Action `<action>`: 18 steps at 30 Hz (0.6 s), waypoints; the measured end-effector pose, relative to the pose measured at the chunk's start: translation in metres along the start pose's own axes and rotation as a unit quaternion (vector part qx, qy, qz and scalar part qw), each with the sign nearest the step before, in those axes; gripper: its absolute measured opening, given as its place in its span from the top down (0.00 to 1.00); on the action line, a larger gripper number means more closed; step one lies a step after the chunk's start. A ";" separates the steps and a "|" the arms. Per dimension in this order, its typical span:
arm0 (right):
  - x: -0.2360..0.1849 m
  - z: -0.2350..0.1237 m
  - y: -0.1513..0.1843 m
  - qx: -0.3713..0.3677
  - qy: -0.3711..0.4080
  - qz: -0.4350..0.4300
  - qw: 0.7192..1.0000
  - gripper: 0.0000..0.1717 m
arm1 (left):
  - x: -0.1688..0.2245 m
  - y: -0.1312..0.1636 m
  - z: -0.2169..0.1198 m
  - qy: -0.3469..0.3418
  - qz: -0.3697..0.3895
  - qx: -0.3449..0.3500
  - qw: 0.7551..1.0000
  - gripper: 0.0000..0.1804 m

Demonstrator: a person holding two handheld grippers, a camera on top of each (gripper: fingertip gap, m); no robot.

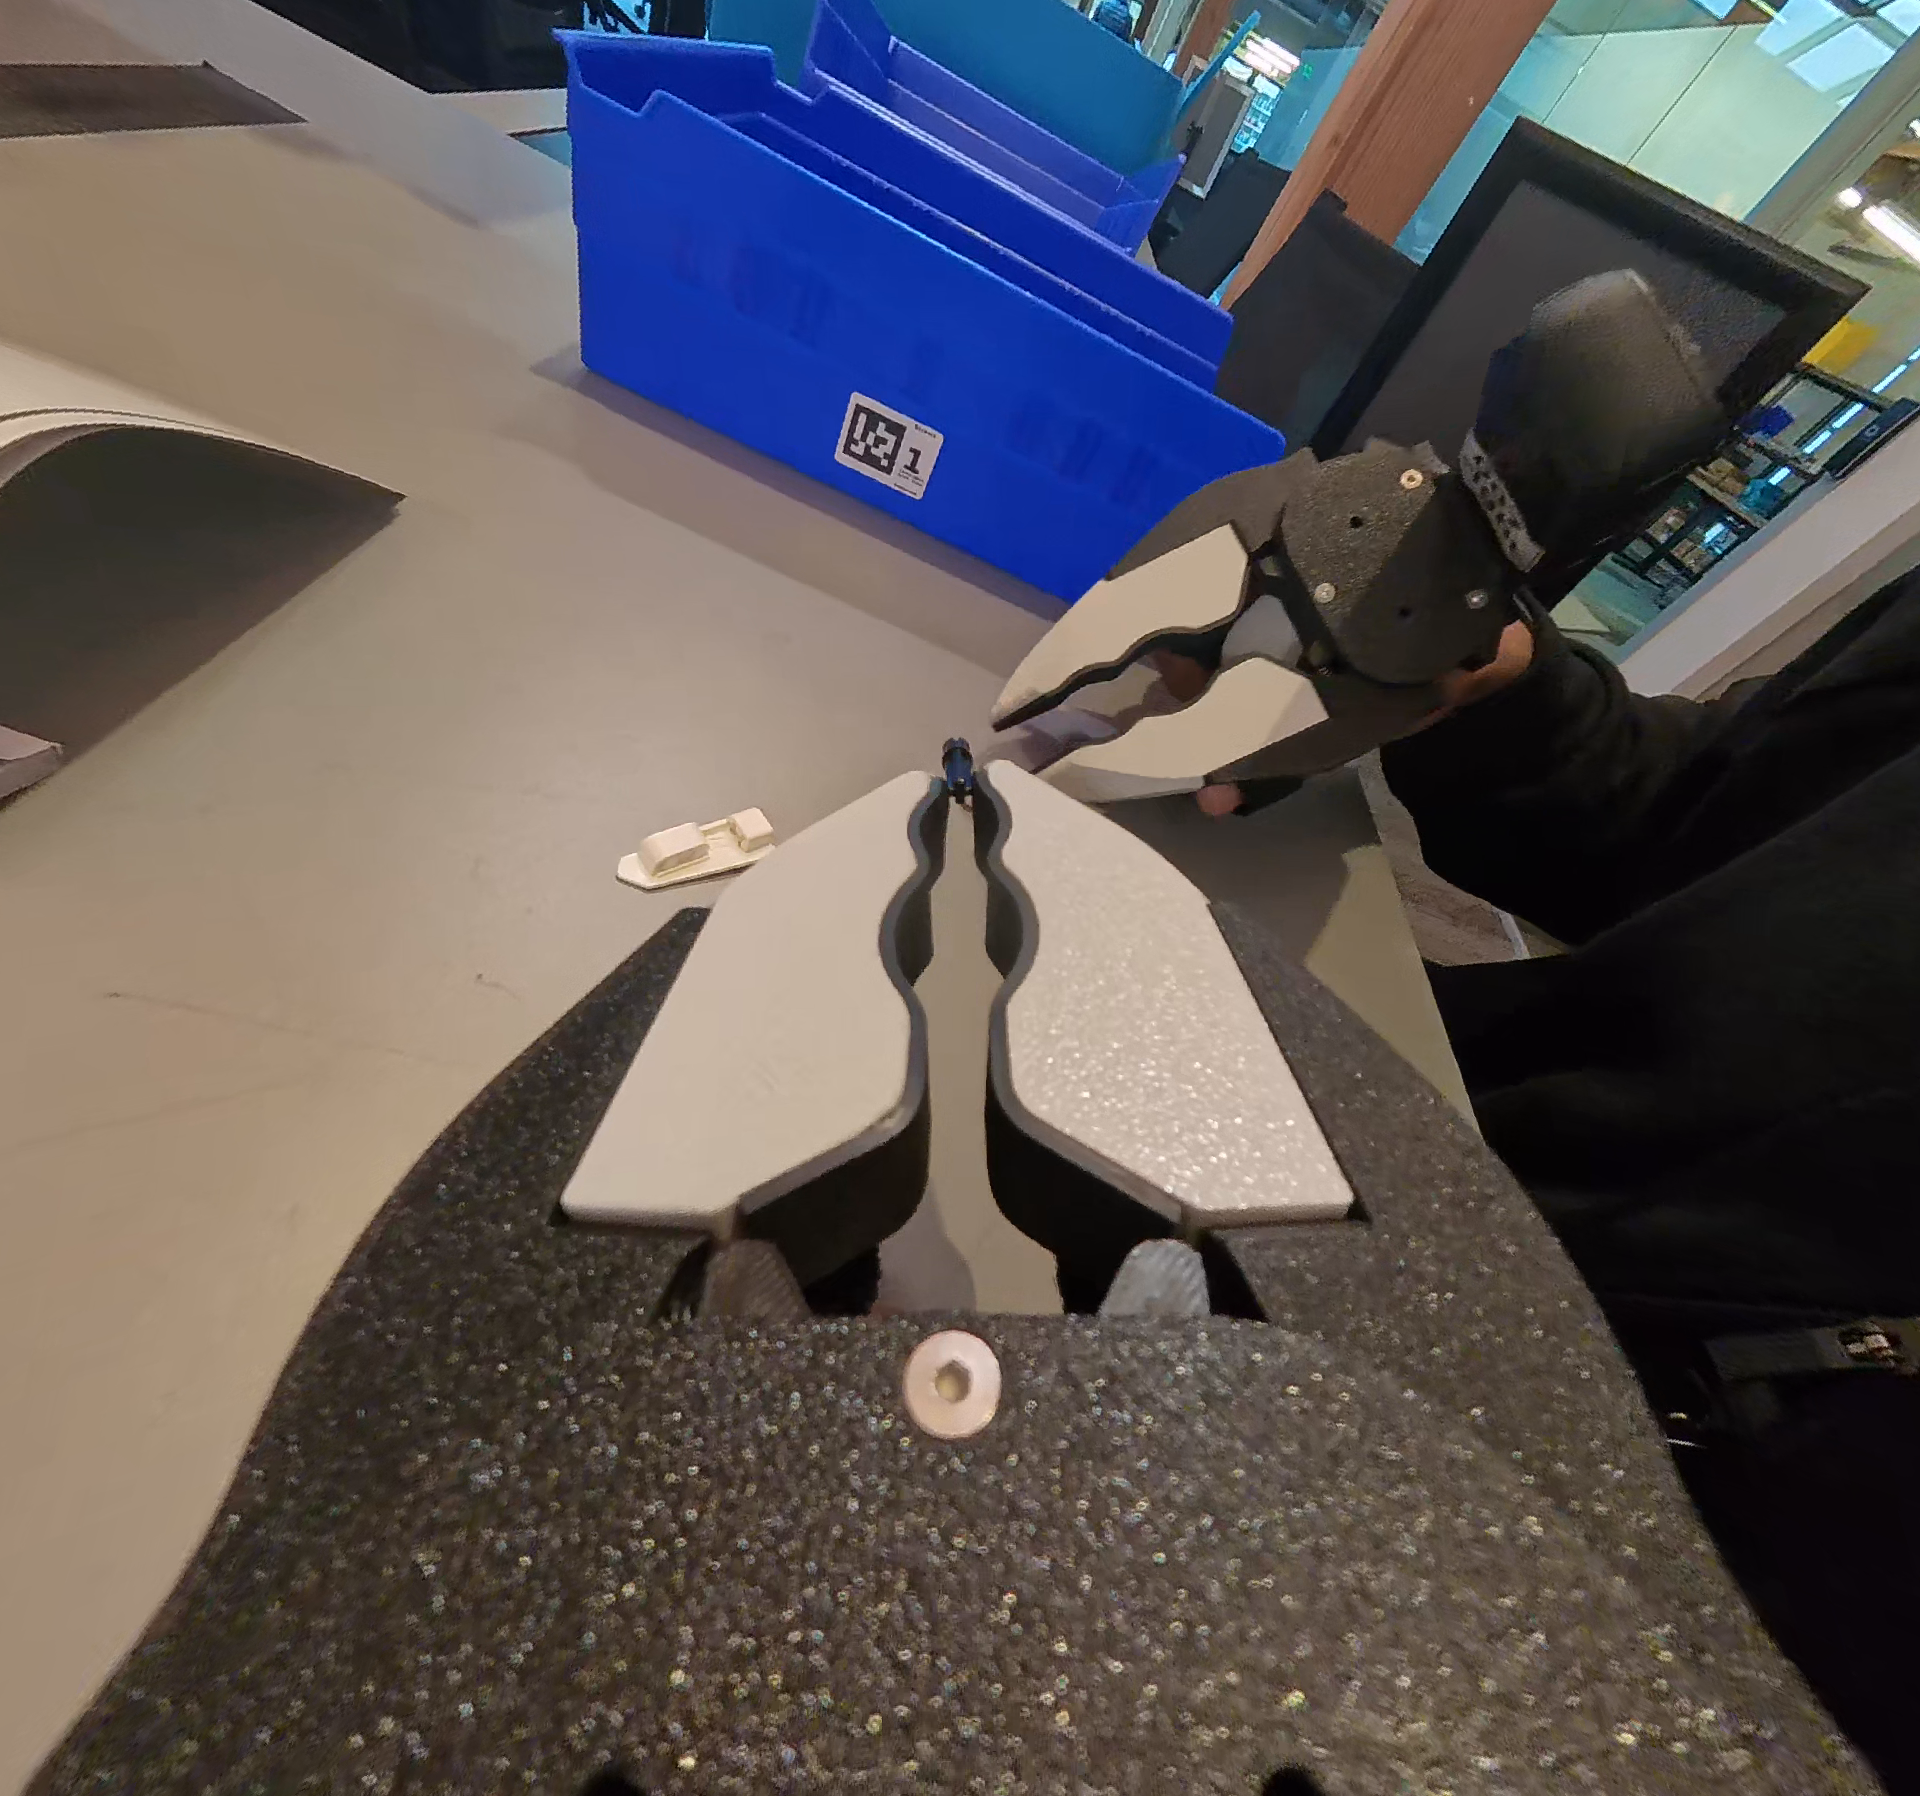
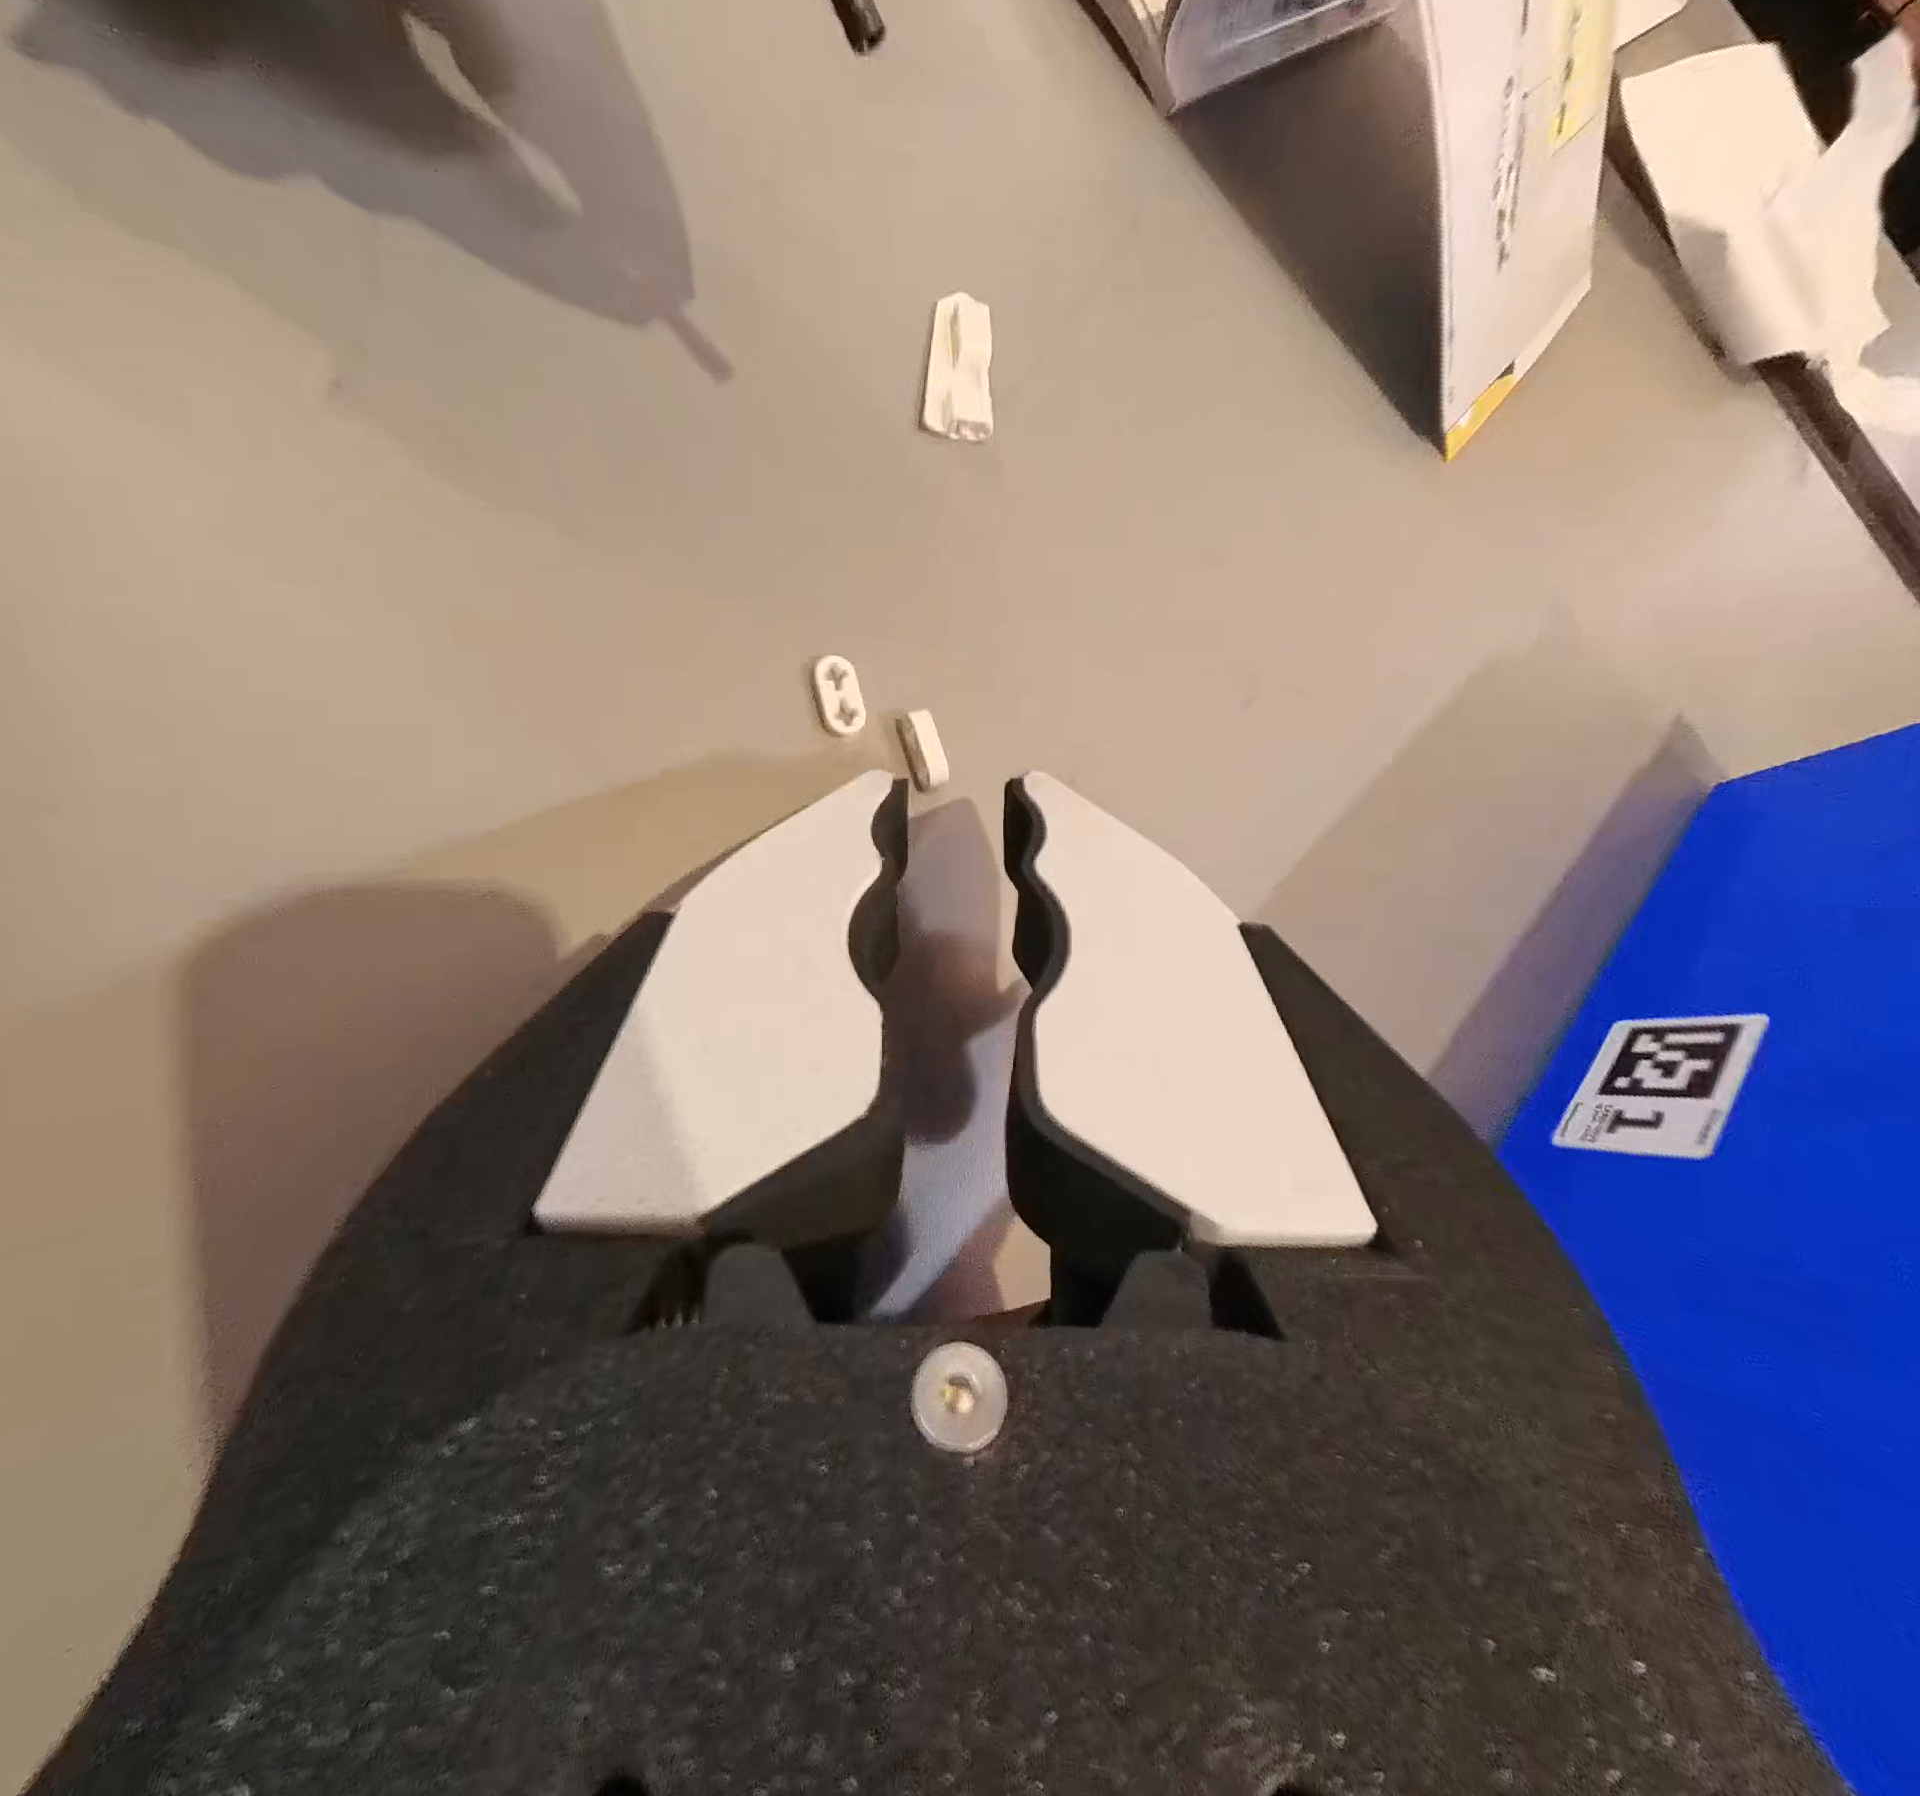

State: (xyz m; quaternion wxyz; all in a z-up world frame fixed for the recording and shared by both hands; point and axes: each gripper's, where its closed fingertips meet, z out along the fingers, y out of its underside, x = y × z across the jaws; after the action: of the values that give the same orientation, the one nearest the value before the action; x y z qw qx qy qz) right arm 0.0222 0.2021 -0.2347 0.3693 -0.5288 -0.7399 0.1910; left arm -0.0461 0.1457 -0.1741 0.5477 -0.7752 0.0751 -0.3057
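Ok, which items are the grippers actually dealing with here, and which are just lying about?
At the grippers: small dark pin pinched in the left gripper; small white oval piece just ahead of the open right gripper; two-hole oval plate beside it.
Lying about: white clip, blue bin, open booklet.

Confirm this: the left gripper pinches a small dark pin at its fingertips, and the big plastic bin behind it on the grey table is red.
The colour is wrong. The big plastic bin is blue, as the left wrist view shows. The rest holds: the left gripper pinches a small dark pin above the grey table.
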 end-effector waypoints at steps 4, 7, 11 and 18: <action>0.000 0.011 -0.004 0.003 -0.010 0.002 1.000 0.95 | 0.002 0.001 0.000 0.002 0.004 -0.004 1.000 0.97; 0.001 0.017 -0.007 0.001 -0.012 -0.003 1.000 1.00 | 0.003 0.002 0.000 0.003 0.007 -0.005 1.000 0.97; -0.003 0.023 -0.016 0.006 -0.024 0.006 1.000 0.98 | 0.004 0.002 0.001 0.004 0.012 -0.008 1.000 0.98; 0.003 0.014 -0.044 0.064 -0.007 -0.054 0.996 0.93 | 0.004 0.007 0.002 -0.003 0.022 -0.025 0.999 0.98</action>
State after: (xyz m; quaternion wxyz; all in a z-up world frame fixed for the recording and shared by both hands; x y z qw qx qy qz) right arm -0.0168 0.1900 -0.2130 0.4074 -0.4619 -0.7561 0.2214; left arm -0.0400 0.1430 -0.1788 0.5353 -0.7877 0.0975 -0.2891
